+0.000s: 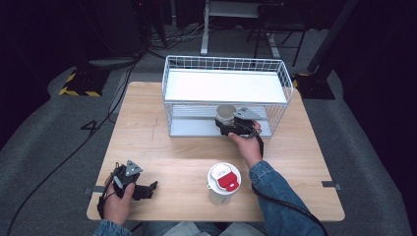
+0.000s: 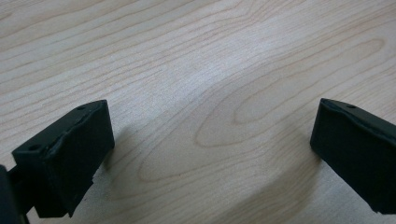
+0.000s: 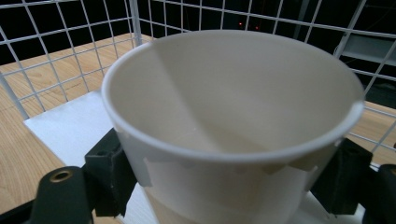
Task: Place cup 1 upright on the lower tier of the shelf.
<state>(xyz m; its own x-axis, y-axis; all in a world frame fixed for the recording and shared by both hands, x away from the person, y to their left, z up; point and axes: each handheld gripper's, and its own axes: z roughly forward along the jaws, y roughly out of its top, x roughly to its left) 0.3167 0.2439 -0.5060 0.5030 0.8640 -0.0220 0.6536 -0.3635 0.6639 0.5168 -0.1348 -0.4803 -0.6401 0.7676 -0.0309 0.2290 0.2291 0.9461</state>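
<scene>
Wooden counter (image 1: 162, 147), far edge: upright paper cup (image 3: 233, 121) is pinched between right gripper (image 1: 227, 123) jaws inside wire rack (image 1: 223, 64) lower tier. Left gripper (image 1: 147, 189) is rested near-left, jaws spread, empty.

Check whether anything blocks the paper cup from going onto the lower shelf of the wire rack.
Nothing visible does. The right gripper holds the paper cup upright at the open front of the wire rack, and the lower shelf around it looks bare. The lidded cup stands apart, near the table's front edge.
</scene>
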